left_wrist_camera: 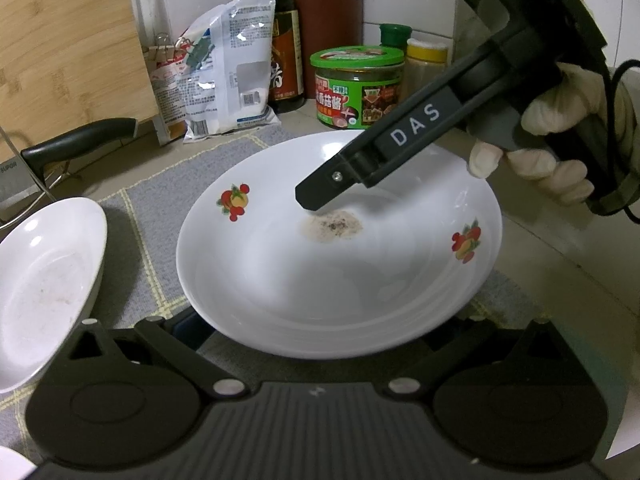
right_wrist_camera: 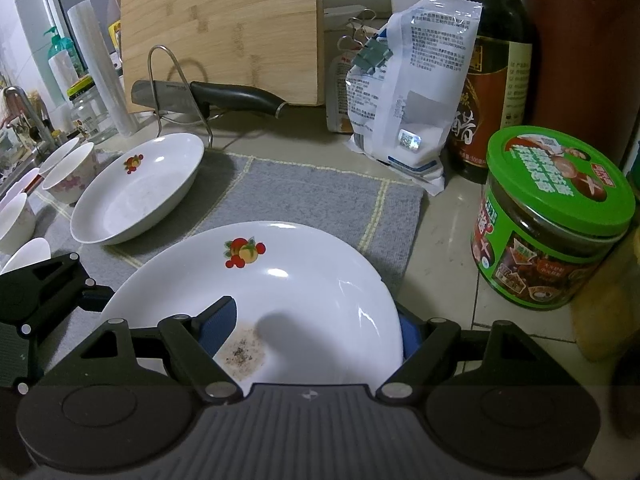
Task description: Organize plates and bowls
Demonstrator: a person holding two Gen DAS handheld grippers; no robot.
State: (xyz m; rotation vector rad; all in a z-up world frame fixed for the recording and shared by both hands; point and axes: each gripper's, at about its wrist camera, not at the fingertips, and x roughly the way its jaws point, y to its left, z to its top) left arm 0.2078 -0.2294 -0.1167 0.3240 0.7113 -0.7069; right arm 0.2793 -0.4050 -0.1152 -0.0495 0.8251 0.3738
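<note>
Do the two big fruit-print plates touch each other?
Apart. The right wrist view shows the near plate and the far plate separated by a strip of grey mat.

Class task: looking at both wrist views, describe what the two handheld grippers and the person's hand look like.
Both grippers are matte black, with ribbed grey bases and silver pivot pins. The right gripper bears white "DAS" lettering; its pads are blue. A black cable trails behind. The hand wears a pale glove.
</note>
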